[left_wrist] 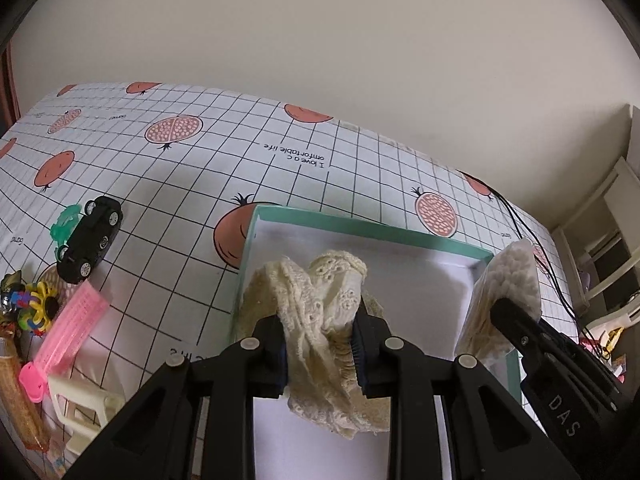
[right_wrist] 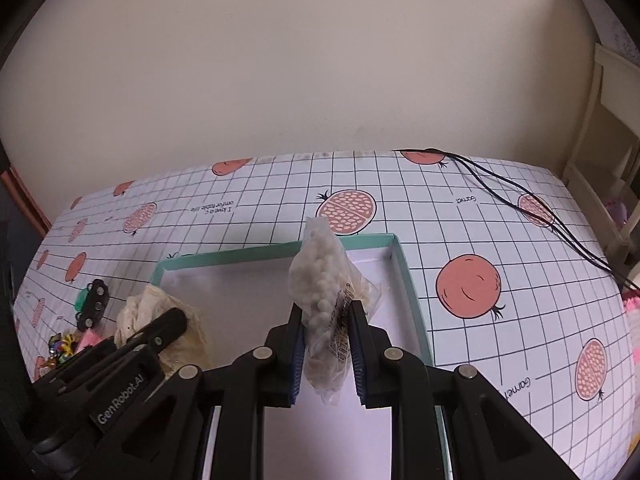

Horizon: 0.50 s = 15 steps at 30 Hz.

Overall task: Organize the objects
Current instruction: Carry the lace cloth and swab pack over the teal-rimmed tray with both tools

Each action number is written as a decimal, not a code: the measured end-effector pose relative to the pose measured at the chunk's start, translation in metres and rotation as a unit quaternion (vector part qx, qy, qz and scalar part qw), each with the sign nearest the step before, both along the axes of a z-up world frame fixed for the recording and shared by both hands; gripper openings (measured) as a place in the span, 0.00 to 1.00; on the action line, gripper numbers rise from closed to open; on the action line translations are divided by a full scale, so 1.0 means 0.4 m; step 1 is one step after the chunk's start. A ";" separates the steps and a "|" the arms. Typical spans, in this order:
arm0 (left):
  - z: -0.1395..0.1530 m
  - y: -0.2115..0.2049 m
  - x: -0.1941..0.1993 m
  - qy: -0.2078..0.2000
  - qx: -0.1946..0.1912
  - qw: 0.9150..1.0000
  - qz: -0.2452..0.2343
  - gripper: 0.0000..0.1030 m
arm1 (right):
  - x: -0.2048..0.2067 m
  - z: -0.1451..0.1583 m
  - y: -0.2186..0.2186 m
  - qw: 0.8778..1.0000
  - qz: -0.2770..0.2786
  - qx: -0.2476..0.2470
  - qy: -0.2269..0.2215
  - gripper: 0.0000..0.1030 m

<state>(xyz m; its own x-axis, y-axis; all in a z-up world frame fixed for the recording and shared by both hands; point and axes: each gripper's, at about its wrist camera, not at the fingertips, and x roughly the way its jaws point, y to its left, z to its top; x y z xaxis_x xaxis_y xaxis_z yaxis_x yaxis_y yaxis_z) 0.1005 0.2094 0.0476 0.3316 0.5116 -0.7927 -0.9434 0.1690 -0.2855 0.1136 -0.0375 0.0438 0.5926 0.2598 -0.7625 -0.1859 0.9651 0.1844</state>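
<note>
A cream lace cloth (left_wrist: 320,320) is pinched in the left hand-held gripper (left_wrist: 320,356), above the white inside of a teal-rimmed box (left_wrist: 360,226). Beside it, the right hand-held gripper (right_wrist: 325,356) is closed on a clear bag of white beads (right_wrist: 324,292) over the same box. The box sits on the gridded tabletop (left_wrist: 192,184); a black toy car (left_wrist: 90,240) lies to its left.

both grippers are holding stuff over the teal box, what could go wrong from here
1. The lace cloth hangs loose from the left gripper; on release, part might drape over the teal box rim instead of landing inside.
2. The bag of white beads is pinched near its lower part by the right gripper, so it could tip or slide.
</note>
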 end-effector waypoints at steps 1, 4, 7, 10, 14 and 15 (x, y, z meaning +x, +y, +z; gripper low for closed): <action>-0.003 0.004 0.000 0.000 -0.001 1.000 0.000 0.26 | 0.003 -0.005 0.004 1.000 0.001 -0.006 0.000 0.21; -0.014 0.011 0.006 0.002 -0.002 1.000 -0.004 0.26 | 0.011 -0.021 0.012 1.000 0.002 -0.009 0.004 0.21; -0.024 0.015 0.010 0.001 -0.007 1.000 -0.010 0.26 | 0.012 -0.029 0.021 1.000 0.004 -0.009 0.004 0.21; -0.030 0.015 0.010 -0.001 -0.010 1.000 -0.013 0.26 | 0.014 -0.029 0.026 1.000 0.008 -0.007 0.005 0.23; -0.030 0.015 0.008 -0.008 -0.013 1.000 -0.015 0.33 | 0.011 -0.026 0.031 1.000 0.011 -0.006 0.005 0.23; -0.029 0.015 0.008 -0.009 -0.013 1.000 -0.017 0.35 | 0.012 -0.025 0.030 1.000 0.011 -0.004 0.005 0.23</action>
<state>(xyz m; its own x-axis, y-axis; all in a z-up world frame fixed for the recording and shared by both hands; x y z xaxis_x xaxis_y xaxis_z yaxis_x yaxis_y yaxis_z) 0.1038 0.2156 0.0359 0.3621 0.4789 -0.7997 -0.9321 0.1927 -0.3067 0.1182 -0.0254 0.0336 0.5791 0.2655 -0.7708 -0.2045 0.9626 0.1779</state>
